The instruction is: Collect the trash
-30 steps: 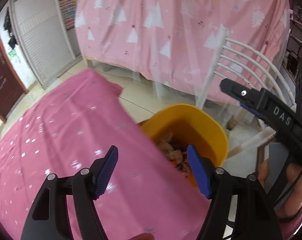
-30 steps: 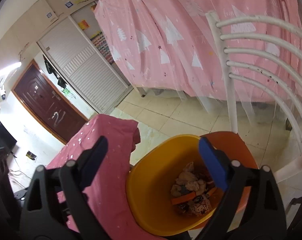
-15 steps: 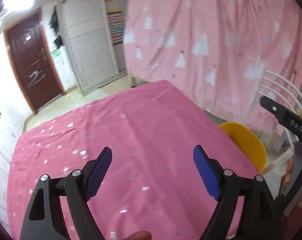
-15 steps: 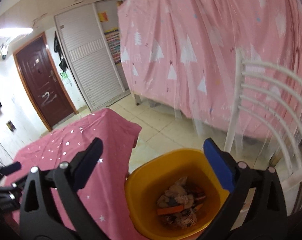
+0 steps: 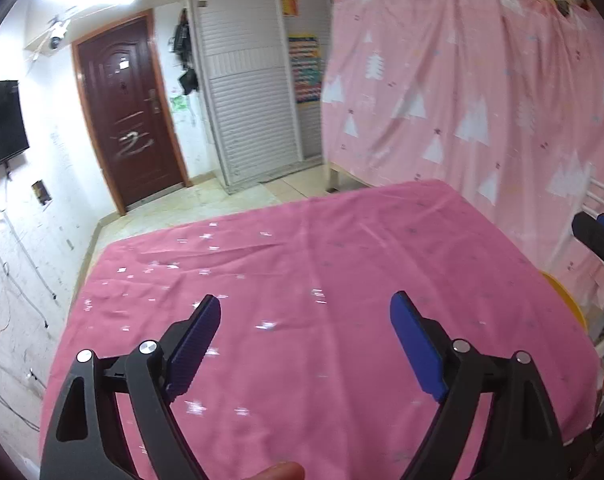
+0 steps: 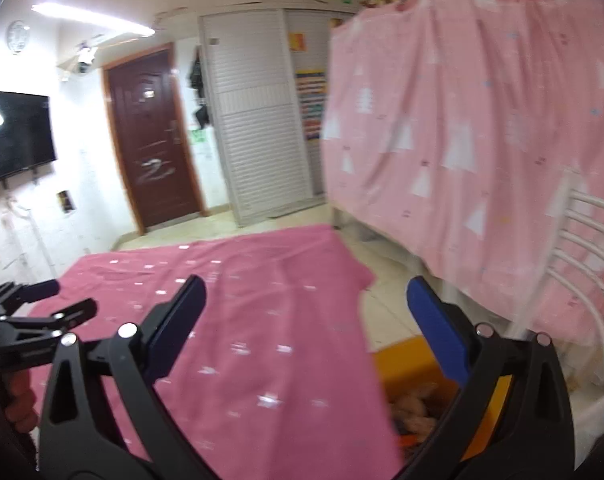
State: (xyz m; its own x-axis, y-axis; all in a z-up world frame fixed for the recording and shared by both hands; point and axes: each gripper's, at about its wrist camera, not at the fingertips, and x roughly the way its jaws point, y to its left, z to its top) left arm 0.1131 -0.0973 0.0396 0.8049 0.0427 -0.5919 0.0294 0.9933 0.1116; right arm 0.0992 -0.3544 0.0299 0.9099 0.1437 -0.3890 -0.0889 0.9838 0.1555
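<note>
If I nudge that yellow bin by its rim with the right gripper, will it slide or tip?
The yellow bin looks like thin plastic with only a low layer of trash in it, so it is probably light and would likely slide. It stands beside the tablecloth edge, so a high push on the rim might tip it. The open right gripper holds nothing.

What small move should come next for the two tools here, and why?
Probably just lower both tools to rest. The left tool and right tool are open and empty over the pink tablecloth, where no trash shows, while the yellow bin beside it already holds scraps.
</note>
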